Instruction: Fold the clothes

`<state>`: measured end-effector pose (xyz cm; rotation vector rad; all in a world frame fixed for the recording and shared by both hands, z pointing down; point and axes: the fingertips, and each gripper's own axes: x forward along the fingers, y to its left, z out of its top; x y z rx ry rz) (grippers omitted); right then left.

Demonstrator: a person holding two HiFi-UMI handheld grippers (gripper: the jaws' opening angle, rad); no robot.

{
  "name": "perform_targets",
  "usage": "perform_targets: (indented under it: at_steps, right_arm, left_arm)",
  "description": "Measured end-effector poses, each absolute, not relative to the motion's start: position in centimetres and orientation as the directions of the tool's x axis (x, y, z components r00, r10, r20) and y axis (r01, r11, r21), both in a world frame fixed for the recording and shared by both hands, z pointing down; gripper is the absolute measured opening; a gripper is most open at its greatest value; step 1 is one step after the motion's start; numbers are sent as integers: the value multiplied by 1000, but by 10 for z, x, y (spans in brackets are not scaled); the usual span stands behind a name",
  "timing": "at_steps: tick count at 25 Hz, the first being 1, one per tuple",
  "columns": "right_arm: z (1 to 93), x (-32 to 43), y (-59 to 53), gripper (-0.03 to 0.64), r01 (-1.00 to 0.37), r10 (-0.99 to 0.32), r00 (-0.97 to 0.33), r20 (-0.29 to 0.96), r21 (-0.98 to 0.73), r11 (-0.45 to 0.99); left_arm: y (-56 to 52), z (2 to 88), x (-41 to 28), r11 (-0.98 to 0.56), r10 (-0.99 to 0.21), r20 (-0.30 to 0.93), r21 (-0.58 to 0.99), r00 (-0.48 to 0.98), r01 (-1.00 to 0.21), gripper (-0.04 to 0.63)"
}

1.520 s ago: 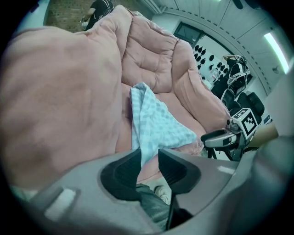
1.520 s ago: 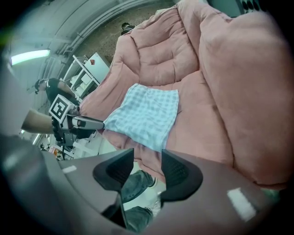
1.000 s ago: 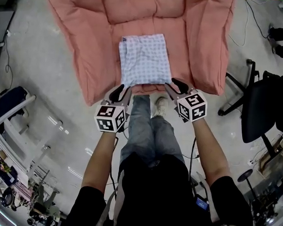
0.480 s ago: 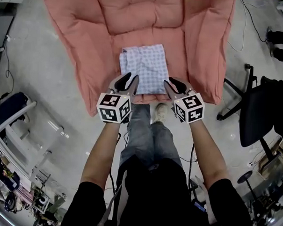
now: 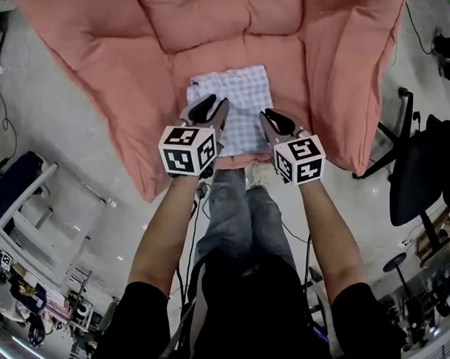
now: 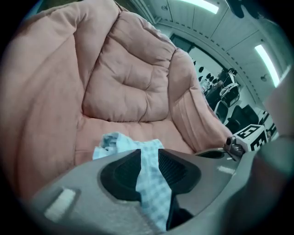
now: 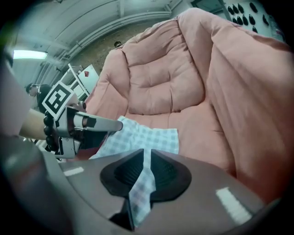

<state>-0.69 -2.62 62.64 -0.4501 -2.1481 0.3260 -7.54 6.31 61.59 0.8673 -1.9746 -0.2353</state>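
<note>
Looking down from the head view, the checked cloth lies flat on the seat of the big pink armchair. Its long axis runs roughly 6 to 12 o'clock, so nearly all of it stretches away from both claws toward the chair back at 12.

The left claw is on the near edge around the 7 o'clock corner. The right claw is on the same edge, closer to the 5 o'clock corner. They sit side by side, so neither hand is really nearer, it's an even two-handed job.

In the left gripper view, the left claw stands narrow, with a strip of the cloth pinched between the pads. In the right gripper view, the right claw has just been closing, and it's now down to a thin gap with the cloth clamped in it.

My guess is the next move depends on that layout. With both near corners held and the free length at 12, the near edge probably gets lifted and carried straight toward 12 to halve the cloth. Both hands would need to travel evenly or the fold goes skewed.
</note>
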Motion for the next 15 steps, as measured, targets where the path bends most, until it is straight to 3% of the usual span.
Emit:
perform_targets:
  at_steps: [5,15]
  right_arm:
    - [667,-10,-20,49,184,434,-477,765,-396,900]
    - [707,-3,-16,38,140,398,-394,829,-374,917]
  left_arm:
    - [100,655,-79,818,-508,806,340,-305,-464,114]
    - [118,687,-78,846,-395,870,220,-294,-485,84]
